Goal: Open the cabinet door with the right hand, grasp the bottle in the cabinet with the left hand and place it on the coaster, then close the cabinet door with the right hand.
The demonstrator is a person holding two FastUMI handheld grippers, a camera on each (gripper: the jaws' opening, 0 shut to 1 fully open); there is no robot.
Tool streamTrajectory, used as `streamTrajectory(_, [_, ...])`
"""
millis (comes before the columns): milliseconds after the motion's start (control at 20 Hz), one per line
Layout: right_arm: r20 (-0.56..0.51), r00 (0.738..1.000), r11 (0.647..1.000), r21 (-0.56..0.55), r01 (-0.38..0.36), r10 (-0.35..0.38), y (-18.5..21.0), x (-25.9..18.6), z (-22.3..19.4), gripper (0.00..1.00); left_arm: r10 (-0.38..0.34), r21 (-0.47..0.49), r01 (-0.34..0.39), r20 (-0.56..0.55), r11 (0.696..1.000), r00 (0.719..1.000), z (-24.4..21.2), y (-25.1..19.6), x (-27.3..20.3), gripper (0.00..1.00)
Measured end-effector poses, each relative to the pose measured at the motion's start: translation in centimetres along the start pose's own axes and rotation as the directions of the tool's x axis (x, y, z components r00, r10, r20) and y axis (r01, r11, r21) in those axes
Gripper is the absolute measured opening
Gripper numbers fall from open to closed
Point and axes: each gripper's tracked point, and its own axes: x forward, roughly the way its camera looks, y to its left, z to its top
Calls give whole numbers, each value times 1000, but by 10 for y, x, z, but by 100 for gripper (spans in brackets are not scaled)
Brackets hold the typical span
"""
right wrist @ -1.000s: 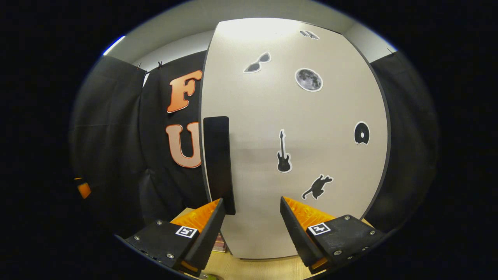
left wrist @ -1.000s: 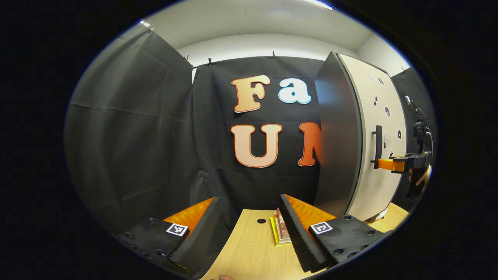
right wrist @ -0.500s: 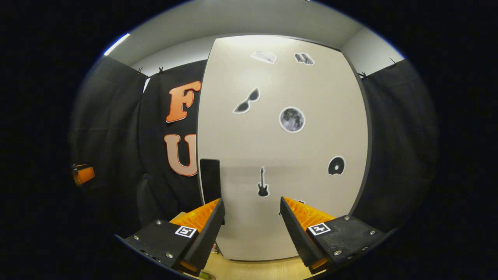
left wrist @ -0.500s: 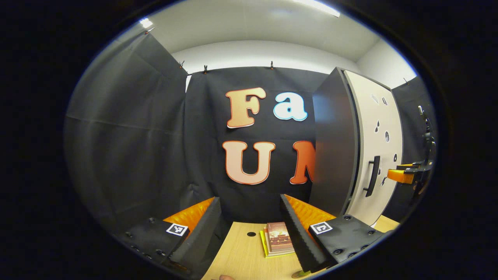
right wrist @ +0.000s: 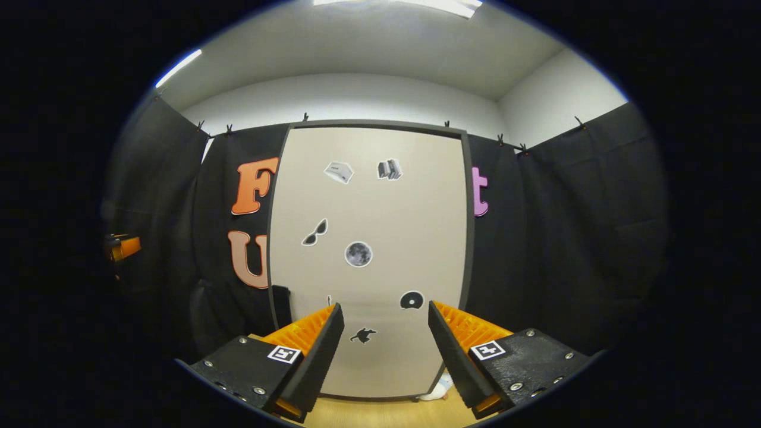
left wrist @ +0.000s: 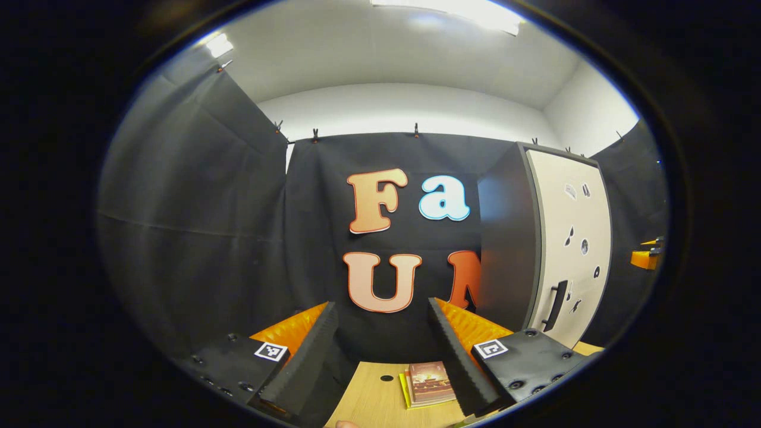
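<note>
The tall cabinet stands on the wooden table with its beige, sticker-covered door (right wrist: 368, 261) shut flat in its dark frame. In the right gripper view I face this door from some way back, its dark handle (right wrist: 280, 304) at the left edge. My right gripper (right wrist: 385, 356) is open and holds nothing. In the left gripper view the cabinet (left wrist: 502, 238) stands at the right, its door (left wrist: 568, 238) and handle (left wrist: 556, 306) seen at an angle. My left gripper (left wrist: 383, 356) is open and holds nothing, above the table's edge. The right gripper (left wrist: 645, 258) shows far right.
A small stack of books (left wrist: 429, 382) lies on the wooden table (left wrist: 368, 404) beside a small round hole (left wrist: 386, 377). A white object (right wrist: 437, 389) peeks out at the cabinet's lower right corner. The left gripper (right wrist: 122, 246) shows at the far left. Black cloth walls surround the booth.
Both grippers have drawn back from the cabinet, so it looks smaller and farther. The right gripper has left the handle area. Both views have tilted upward, with more ceiling in sight.
</note>
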Motion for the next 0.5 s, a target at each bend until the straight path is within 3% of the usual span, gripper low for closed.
streamTrajectory(250, [27, 997, 997, 12, 71, -71, -42, -42, 15, 88, 32, 36, -32, 19, 999, 999, 22, 12, -15, 97])
streamTrajectory(500, [20, 997, 997, -8, 79, -79, -59, -64, 15, 88, 14, 50, -15, 8, 999, 1000, 30, -7, -30, 94])
